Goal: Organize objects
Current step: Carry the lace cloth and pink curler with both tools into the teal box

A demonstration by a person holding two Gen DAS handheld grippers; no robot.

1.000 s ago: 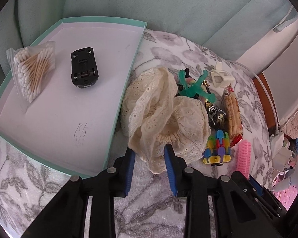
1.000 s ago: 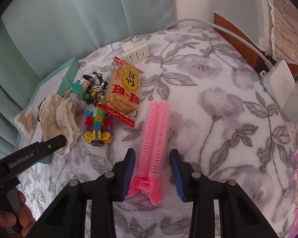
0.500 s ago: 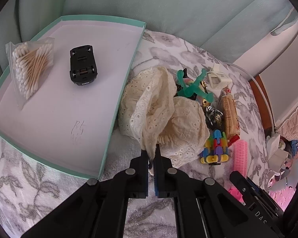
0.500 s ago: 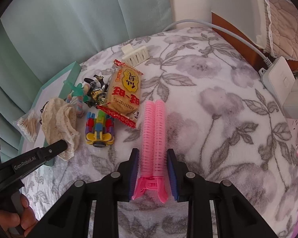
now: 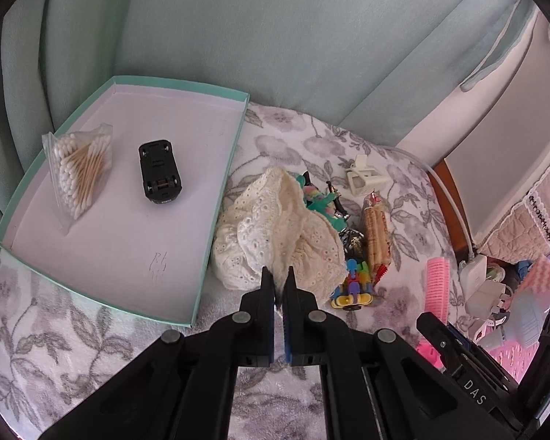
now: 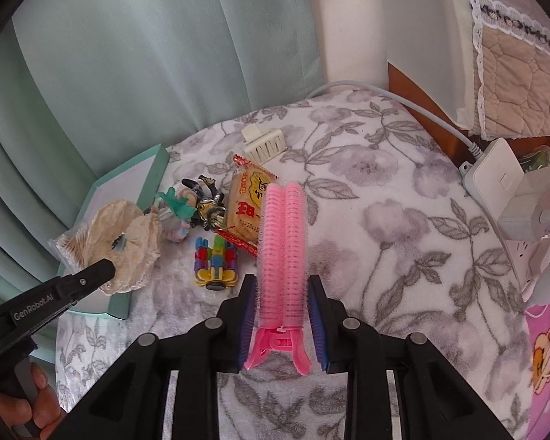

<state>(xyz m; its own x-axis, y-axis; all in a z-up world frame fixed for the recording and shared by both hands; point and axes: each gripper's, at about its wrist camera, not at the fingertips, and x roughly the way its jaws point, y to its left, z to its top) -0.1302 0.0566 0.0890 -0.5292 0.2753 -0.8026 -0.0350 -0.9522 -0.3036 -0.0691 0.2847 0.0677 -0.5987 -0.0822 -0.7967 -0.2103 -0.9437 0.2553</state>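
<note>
My left gripper (image 5: 278,275) is shut on a cream lace scrunchie (image 5: 275,231) and holds it lifted beside the teal-rimmed tray (image 5: 216,198); the scrunchie also shows in the right wrist view (image 6: 124,238). The tray holds a bag of cotton swabs (image 5: 80,172) and a black toy car (image 5: 159,172). My right gripper (image 6: 281,286) is shut on a pink hair-roller clip (image 6: 282,242) and holds it raised above the floral blanket (image 6: 385,238). The left gripper's finger (image 6: 88,278) shows at the left of the right wrist view.
On the blanket lie a snack packet (image 6: 247,201), a colourful block toy car (image 6: 216,260), a teal and pastel toy (image 6: 176,205), a black-gold figure (image 6: 209,205) and a white clip (image 6: 264,141). A power strip with plugs (image 6: 513,198) sits at the right.
The left jaws closed on the scrunchie and lifted it. The right jaws closed on the pink roller clip and raised it off the blanket.
</note>
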